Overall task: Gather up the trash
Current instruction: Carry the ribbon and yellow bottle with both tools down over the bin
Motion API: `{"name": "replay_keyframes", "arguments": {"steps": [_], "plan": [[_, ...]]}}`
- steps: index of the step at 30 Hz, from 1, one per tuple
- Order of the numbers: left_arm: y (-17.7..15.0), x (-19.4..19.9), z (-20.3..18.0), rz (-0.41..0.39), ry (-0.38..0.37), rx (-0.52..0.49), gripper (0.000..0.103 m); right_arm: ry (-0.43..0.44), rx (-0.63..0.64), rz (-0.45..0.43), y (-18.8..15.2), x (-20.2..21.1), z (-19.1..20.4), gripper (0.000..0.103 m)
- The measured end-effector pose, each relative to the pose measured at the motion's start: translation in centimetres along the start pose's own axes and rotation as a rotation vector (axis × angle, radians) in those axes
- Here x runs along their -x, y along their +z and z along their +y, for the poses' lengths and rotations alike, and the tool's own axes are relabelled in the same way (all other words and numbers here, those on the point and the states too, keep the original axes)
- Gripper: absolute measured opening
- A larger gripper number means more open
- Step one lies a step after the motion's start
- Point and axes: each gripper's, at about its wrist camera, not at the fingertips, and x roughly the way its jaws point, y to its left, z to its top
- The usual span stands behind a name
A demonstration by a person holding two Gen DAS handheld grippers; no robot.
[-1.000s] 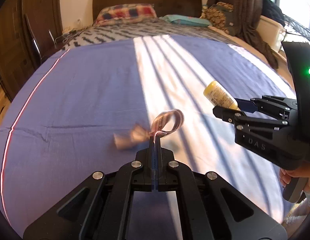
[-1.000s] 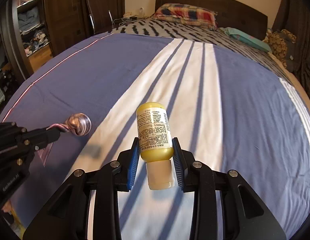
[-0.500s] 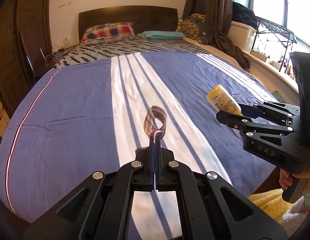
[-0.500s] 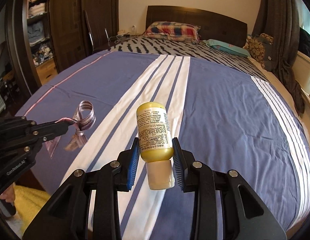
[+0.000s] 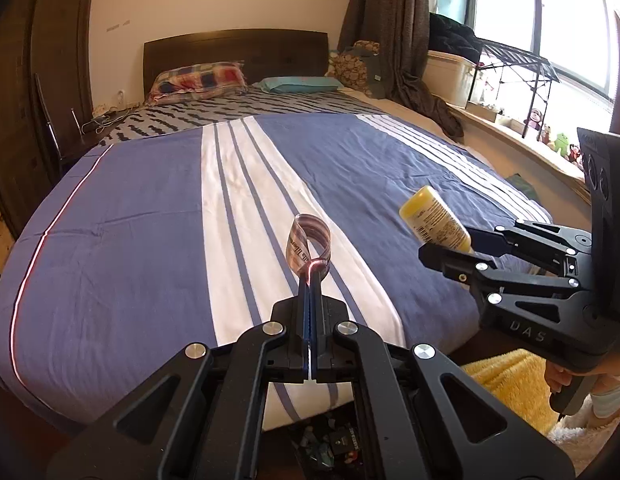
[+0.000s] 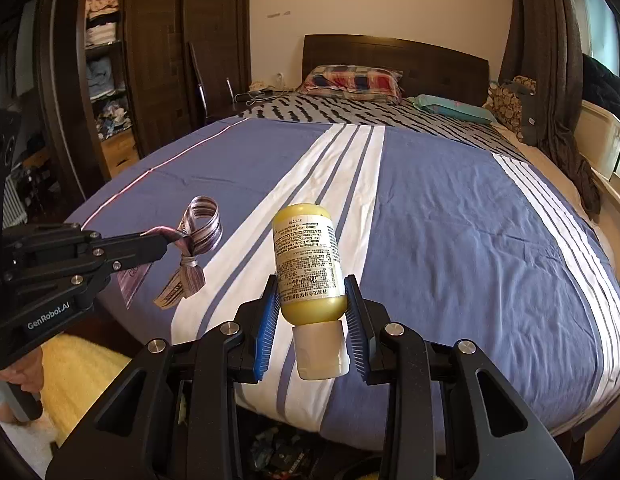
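Observation:
My left gripper (image 5: 310,280) is shut on a striped ribbon (image 5: 308,246) tied in a loop, held in the air over the foot of the bed; the ribbon also shows in the right wrist view (image 6: 198,240), with its tails hanging down. My right gripper (image 6: 311,308) is shut on a yellow bottle (image 6: 308,264) with a white cap, cap toward me; the bottle also shows in the left wrist view (image 5: 433,220). Both grippers are held side by side above the bed's foot edge. Below them a dark bin of trash (image 5: 329,444) shows between the gripper arms.
The bed has a blue and white striped cover (image 5: 150,220), pillows (image 5: 198,78) and a dark headboard at the far end. A wardrobe (image 6: 110,80) stands left, a window sill with clutter (image 5: 529,120) right. A yellow rug (image 5: 505,384) lies on the floor.
Both grippers have pulled back and up from the bed surface toward its foot, carrying the ribbon and the bottle. The floor, the rug and the bin have come into view.

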Motion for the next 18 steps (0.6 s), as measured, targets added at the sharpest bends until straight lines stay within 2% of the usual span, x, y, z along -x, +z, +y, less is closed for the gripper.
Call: {"name": "replay_keyframes", "arguments": {"steps": [6, 12, 18], "plan": [[-3.6, 1.9, -1.3, 0.008, -0.04, 0.0, 0.0, 0.017, -0.016, 0.01, -4.4, 1.6, 1.4, 0.033], [-7.4, 2.3, -2.0, 0.039, -0.059, 0.011, 0.0, 0.032, -0.05, 0.061, -8.1, 1.3, 1.6, 0.033], [-11.8, -0.1, -2.3, 0.14, -0.086, 0.032, 0.0, -0.002, -0.092, 0.12, -11.7, 0.4, 1.3, 0.033]]}}
